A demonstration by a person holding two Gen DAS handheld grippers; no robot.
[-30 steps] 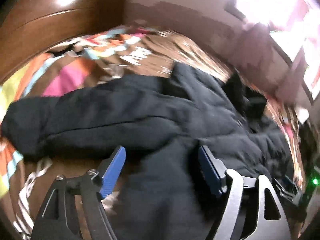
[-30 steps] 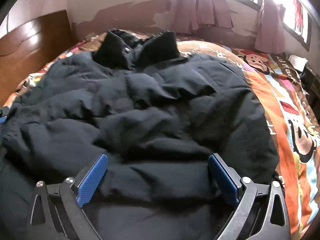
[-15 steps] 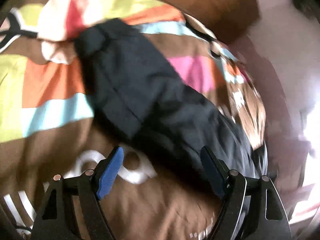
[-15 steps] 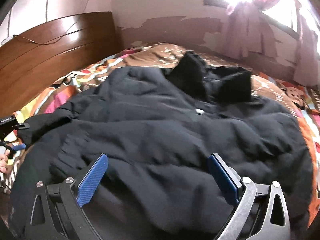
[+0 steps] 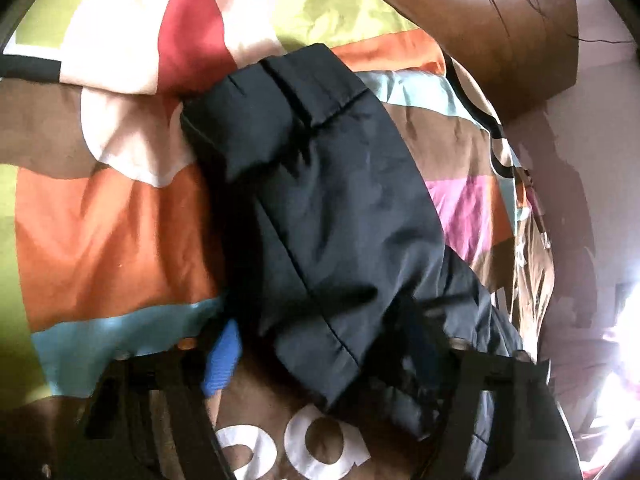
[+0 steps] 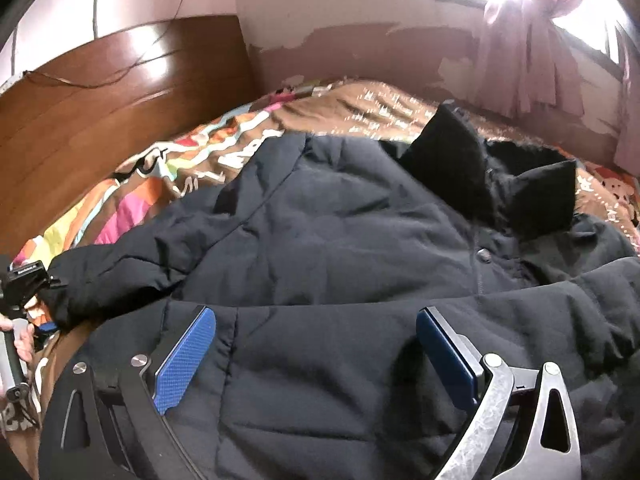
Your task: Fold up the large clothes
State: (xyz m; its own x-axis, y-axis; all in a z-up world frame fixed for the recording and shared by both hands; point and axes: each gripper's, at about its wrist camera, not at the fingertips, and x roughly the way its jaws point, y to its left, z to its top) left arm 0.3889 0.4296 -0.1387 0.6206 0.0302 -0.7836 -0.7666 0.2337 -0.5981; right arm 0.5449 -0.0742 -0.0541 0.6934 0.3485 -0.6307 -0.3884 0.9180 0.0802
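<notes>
A large black padded jacket (image 6: pixel 340 248) lies spread on a bed, its dark collar (image 6: pixel 460 168) at the far side. One sleeve (image 5: pixel 328 200) stretches across the colourful bedspread (image 5: pixel 100 232), cuff away from me. My left gripper (image 5: pixel 324 348) straddles that sleeve close to the jacket body, and its jaws are closing around it. The left blue pad (image 5: pixel 224 360) stands just beside the fabric; the other pad is blurred and dark. My right gripper (image 6: pixel 316 356) hovers open over the jacket's front, nothing pinched between its blue pads (image 6: pixel 184 356).
A wooden headboard (image 6: pixel 100 112) runs along the left of the bed. A peeling wall and a pink curtain (image 6: pixel 520 60) under a bright window lie beyond. A person's hand (image 6: pixel 20 340) holds the other gripper's handle at the far left edge.
The left gripper rolled, swung from the jacket body out along the sleeve and dropped closer; its jaws narrowed around the sleeve. The right gripper swept leftward over the jacket and stayed open.
</notes>
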